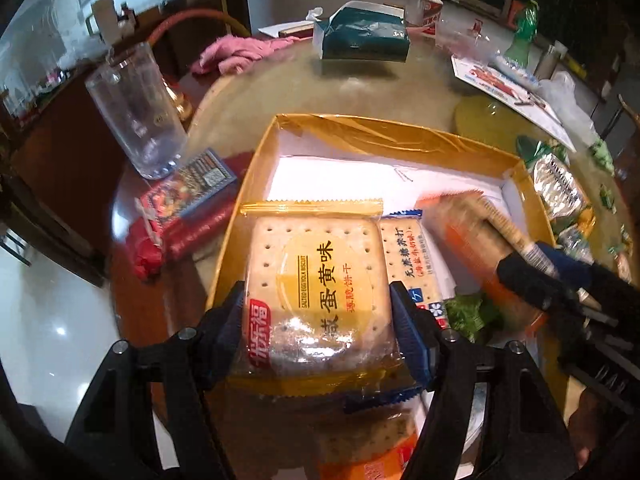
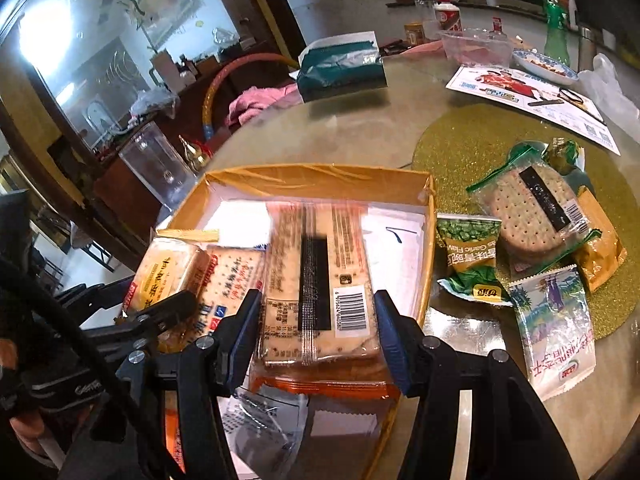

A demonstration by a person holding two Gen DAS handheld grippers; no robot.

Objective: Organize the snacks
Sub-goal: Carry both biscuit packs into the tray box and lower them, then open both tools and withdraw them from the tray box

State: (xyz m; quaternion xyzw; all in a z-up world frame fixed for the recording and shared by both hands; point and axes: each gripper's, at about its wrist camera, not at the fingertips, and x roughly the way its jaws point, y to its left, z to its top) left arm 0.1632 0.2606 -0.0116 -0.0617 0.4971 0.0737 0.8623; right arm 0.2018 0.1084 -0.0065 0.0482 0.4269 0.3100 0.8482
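My left gripper [image 1: 316, 300] is shut on a yellow salted egg yolk biscuit pack [image 1: 316, 264], held over the near left part of a yellow cardboard box [image 1: 384, 132]. My right gripper [image 2: 316, 304] is shut on an orange-edged cracker pack [image 2: 316, 256], barcode side up, above the middle of the same box [image 2: 320, 176]. A blue-trimmed cracker pack [image 2: 232, 276] lies in the box between the two held packs. In the left wrist view the right gripper [image 1: 552, 276] and its orange pack [image 1: 472, 232] appear blurred at the right.
Loose snacks lie right of the box: a green pea packet [image 2: 470, 256], a round biscuit bag [image 2: 528, 212], a white packet [image 2: 556, 320]. A clear jug [image 1: 136, 112] and red packs [image 1: 180, 208] stand left of the box. A teal tissue box [image 1: 364, 36] sits behind.
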